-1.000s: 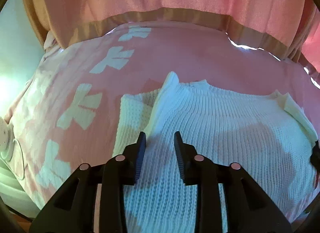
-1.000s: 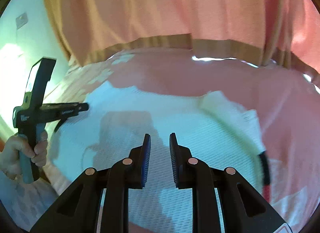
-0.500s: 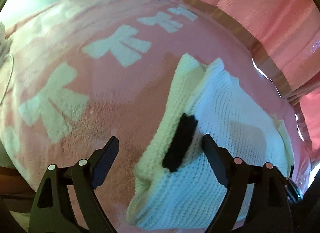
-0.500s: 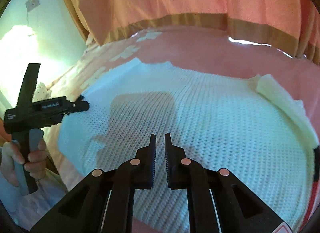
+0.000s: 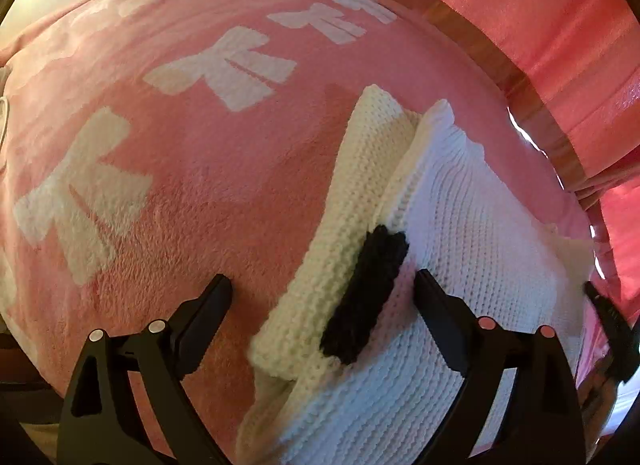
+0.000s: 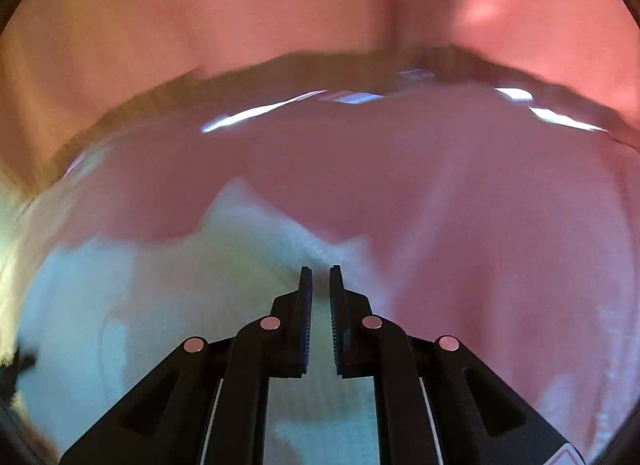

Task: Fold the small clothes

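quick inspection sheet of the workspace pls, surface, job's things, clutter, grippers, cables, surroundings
surface: pink blanket with white bow prints, spread flat.
job's things: white knit sweater, partly folded, lying on the blanket; its sleeve with a black cuff is laid along the near edge.
clutter: nothing seen.
grippers: left gripper open wide, straddling the cuff, holding nothing; right gripper nearly closed over the sweater, a narrow gap shows, view blurred.
cables: a thin white cord at the left edge of the left wrist view.
surroundings: pink curtain with a tan band behind the blanket.
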Demonstrator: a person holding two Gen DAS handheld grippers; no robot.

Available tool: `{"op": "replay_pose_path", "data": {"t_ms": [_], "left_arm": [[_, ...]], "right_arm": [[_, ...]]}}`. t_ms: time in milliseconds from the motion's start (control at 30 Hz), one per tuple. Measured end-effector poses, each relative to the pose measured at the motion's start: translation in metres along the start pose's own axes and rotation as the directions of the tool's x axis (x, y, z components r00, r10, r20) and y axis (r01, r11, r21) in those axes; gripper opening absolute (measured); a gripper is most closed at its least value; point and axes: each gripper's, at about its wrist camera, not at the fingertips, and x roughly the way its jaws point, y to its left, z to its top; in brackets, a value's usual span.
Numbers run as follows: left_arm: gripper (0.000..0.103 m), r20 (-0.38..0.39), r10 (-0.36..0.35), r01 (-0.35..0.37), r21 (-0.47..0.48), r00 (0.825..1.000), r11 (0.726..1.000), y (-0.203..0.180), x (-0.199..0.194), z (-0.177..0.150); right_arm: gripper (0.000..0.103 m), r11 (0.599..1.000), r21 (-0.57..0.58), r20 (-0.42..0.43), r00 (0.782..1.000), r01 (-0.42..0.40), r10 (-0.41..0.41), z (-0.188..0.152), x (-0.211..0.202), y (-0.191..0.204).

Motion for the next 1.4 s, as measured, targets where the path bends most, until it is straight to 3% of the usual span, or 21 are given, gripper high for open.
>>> {"op": "replay_pose_path", "data": {"t_ms": [100, 200, 333, 400, 533, 600, 700, 833, 967, 1000, 1067, 1100, 1167, 1267, 1367, 1400], "left_arm": [[0.090, 0.002, 0.007, -0.007, 0.001, 1.000, 1.000, -0.001, 0.000, 0.000], [0.091, -0.001, 0.009, -0.009, -0.006, 1.000, 1.000, -0.002, 0.001, 0.001], [0.091, -0.002, 0.004, -0.004, -0.009, 1.000, 1.000, -0.005, 0.002, 0.000], [0.088, -0.002, -0.016, 0.016, -0.010, 1.000, 1.000, -0.005, 0.002, 0.000], [0.035, 0.006, -0.130, 0.129, 0.003, 0.992, 0.992, -0.008, -0.009, 0.003], [0.027, 0.023, -0.165, 0.164, 0.012, 0.986, 0.986, -0.012, -0.021, 0.005], [0.026, 0.036, -0.249, 0.247, 0.051, 0.968, 0.968, -0.031, -0.049, 0.006], [0.025, 0.076, -0.370, 0.355, 0.159, 0.926, 0.921, -0.077, -0.099, -0.003], [0.025, 0.033, -0.455, 0.434, 0.247, 0.890, 0.867, -0.135, -0.115, -0.014], [0.025, 0.019, -0.464, 0.443, 0.266, 0.885, 0.856, -0.148, -0.114, -0.016], [0.025, 0.001, -0.453, 0.431, 0.307, 0.891, 0.848, -0.180, -0.106, -0.023], [0.025, -0.004, -0.447, 0.424, 0.325, 0.895, 0.845, -0.193, -0.102, -0.027], [0.025, -0.022, -0.437, 0.417, 0.351, 0.899, 0.839, -0.218, -0.090, -0.034], [0.026, -0.063, -0.413, 0.406, 0.363, 0.909, 0.839, -0.247, -0.066, -0.047], [0.032, -0.074, -0.347, 0.346, 0.405, 0.935, 0.846, -0.265, -0.041, -0.066], [0.038, -0.075, -0.341, 0.340, 0.410, 0.937, 0.846, -0.268, -0.038, -0.071]], "right_arm": [[0.011, 0.992, 0.037, 0.037, 0.992, -0.120, 0.119, 0.002, -0.022, -0.008], [0.013, 0.969, -0.123, 0.015, 0.976, -0.215, 0.218, -0.021, -0.039, 0.035], [0.009, 0.875, -0.288, -0.123, 0.921, -0.389, 0.369, -0.062, -0.043, 0.107], [0.008, 0.838, -0.356, -0.155, 0.911, -0.413, 0.383, -0.078, -0.047, 0.132], [0.008, 0.816, -0.382, -0.226, 0.900, -0.434, 0.373, -0.092, -0.033, 0.157], [0.005, 0.825, -0.356, -0.284, 0.892, -0.440, 0.353, -0.096, -0.013, 0.158], [0.003, 0.825, -0.316, -0.290, 0.876, -0.469, 0.387, -0.096, -0.007, 0.156], [0.003, 0.814, -0.316, -0.291, 0.866, -0.488, 0.406, -0.094, -0.005, 0.150], [0.003, 0.796, -0.292, -0.302, 0.841, -0.530, 0.448, -0.094, -0.005, 0.140], [0.003, 0.791, -0.284, -0.307, 0.833, -0.542, 0.460, -0.093, -0.004, 0.138], [0.003, 0.783, -0.235, -0.324, 0.806, -0.576, 0.496, -0.088, -0.006, 0.124], [0.003, 0.791, -0.209, -0.328, 0.803, -0.575, 0.497, -0.085, -0.011, 0.114], [0.009, 0.819, -0.197, -0.310, 0.827, -0.538, 0.469, -0.080, -0.024, 0.090], [0.012, 0.881, -0.175, -0.239, 0.887, -0.440, 0.395, -0.071, -0.047, 0.033], [0.015, 0.925, -0.067, -0.184, 0.916, -0.373, 0.356, -0.061, -0.055, -0.028], [0.016, 0.935, -0.023, -0.165, 0.924, -0.354, 0.346, -0.058, -0.057, -0.049]]}}
